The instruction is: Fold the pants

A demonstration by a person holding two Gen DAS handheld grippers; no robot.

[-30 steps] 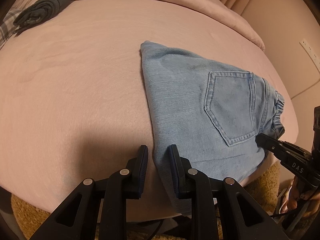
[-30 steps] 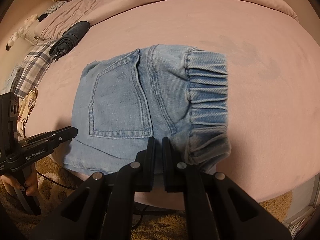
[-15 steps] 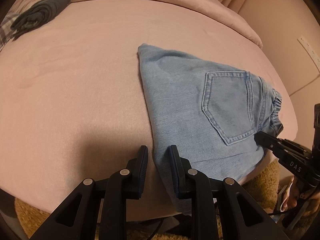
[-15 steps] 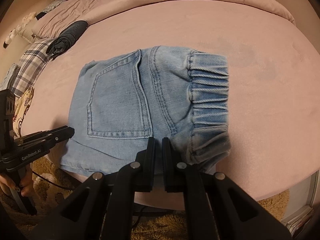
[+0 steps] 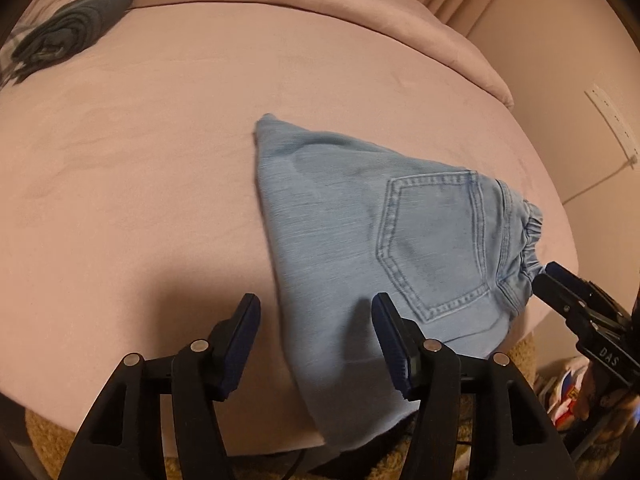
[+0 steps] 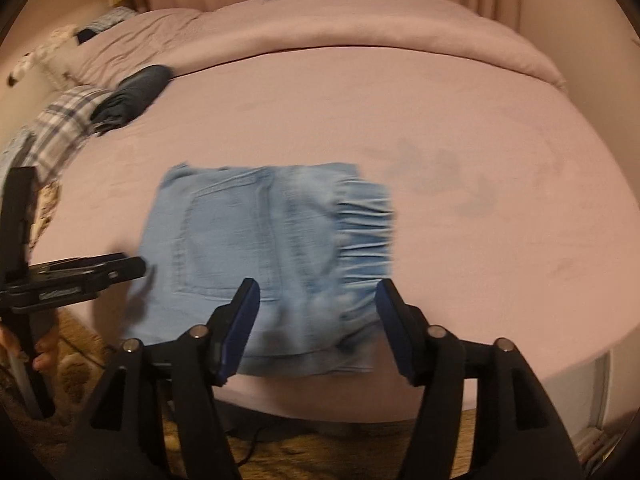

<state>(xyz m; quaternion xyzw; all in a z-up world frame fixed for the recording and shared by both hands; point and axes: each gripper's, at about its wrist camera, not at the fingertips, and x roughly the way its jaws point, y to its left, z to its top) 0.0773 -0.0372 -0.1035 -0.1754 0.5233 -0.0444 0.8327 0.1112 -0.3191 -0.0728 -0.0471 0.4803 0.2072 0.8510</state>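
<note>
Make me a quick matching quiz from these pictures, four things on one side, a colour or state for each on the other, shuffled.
Things:
1. jeans
2. bedspread
3. rolled garment
4. left gripper

Descriptions:
A. dark grey, near the pillows
B. open, fingers spread
C. light blue, folded, back pocket up
D. pink, under everything

Pairs: 1-C, 2-D, 3-A, 4-B

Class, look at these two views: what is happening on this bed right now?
A person holds a gripper in each hand over folded jeans lying near the edge of a pink bed. The left gripper and right gripper are both open and hold nothing. The jeans lie in a compact folded bundle, back pocket up. Dark rolled clothing sits farther back.
</note>
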